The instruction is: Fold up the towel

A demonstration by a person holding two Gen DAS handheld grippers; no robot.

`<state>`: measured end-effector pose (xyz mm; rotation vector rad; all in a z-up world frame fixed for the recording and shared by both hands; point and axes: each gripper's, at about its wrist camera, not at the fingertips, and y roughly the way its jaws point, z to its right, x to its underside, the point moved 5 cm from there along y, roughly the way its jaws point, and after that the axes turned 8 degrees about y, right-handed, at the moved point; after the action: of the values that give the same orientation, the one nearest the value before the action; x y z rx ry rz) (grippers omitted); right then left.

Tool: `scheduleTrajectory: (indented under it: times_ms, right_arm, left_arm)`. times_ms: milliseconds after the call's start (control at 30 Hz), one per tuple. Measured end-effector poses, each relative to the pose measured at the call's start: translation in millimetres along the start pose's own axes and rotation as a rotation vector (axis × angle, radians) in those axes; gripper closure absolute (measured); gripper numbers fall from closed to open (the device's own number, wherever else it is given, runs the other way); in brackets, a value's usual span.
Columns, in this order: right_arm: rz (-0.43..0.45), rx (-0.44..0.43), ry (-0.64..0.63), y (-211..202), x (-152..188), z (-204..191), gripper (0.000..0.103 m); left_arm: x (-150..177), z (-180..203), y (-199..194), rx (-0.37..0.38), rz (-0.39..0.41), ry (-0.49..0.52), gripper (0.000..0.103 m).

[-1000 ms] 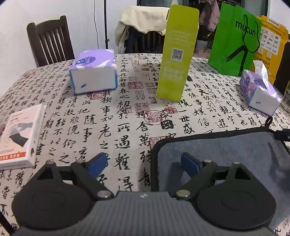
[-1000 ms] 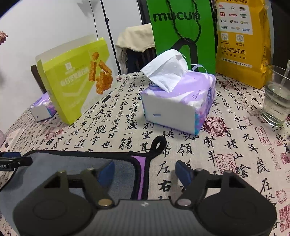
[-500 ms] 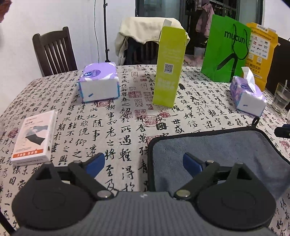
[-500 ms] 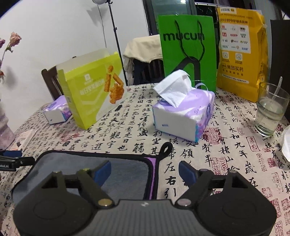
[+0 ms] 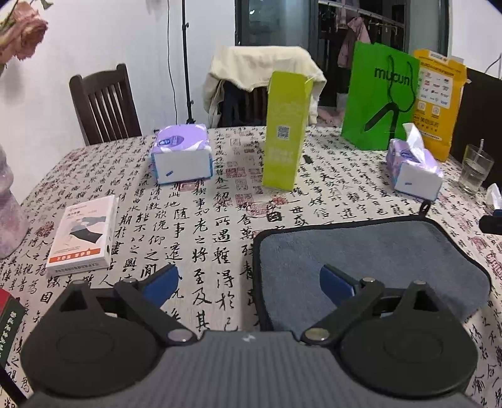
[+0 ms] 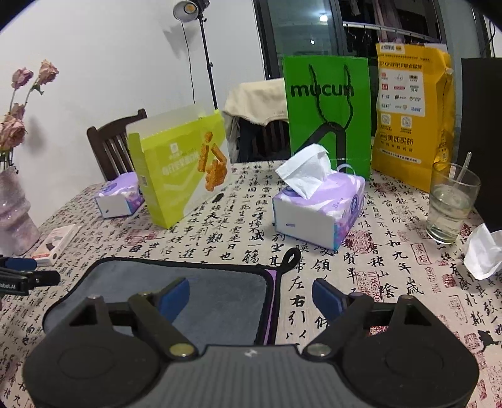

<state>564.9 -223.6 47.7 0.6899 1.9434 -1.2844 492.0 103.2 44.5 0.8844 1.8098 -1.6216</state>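
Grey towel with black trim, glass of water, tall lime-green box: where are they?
Grey towel with black trim [image 5: 370, 251], left wrist view, flat middle.
Glass of water [image 6: 451, 204], right wrist view, side wall.
Tall lime-green box [image 5: 285, 131], left wrist view, narrow face.

Dim, cool indoor light. Studio lamp [image 6: 189, 7] lit at top, glaring slightly. Strong fisheye bending and dark vignette at corners. Focus sharp; shadows soft.

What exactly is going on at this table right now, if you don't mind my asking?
A person holds a gripper in each hand over a grey towel lying on the patterned tablecloth. The left gripper straddles the towel's left edge and the right gripper its right edge, both open and gripping nothing. Tissue packs, bags and a glass stand behind.
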Motion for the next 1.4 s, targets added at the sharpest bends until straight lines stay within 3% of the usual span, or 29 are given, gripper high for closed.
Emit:
scheduleTrajectory:
  times_ms: [867,1400]
  right_arm:
    - [0.070,-0.022,-0.048,-66.8,41.7,-15.4,0.011]
    - [0.092,-0.033,-0.105,-103.3,88.0,-31.1,0.009]
  left_arm:
    - [45.1,17.9,-78.0,0.009,0.089,-0.009,0.001]
    - [89.6,27.9,-110.7,0.020,0.113,-0.020,0.001]
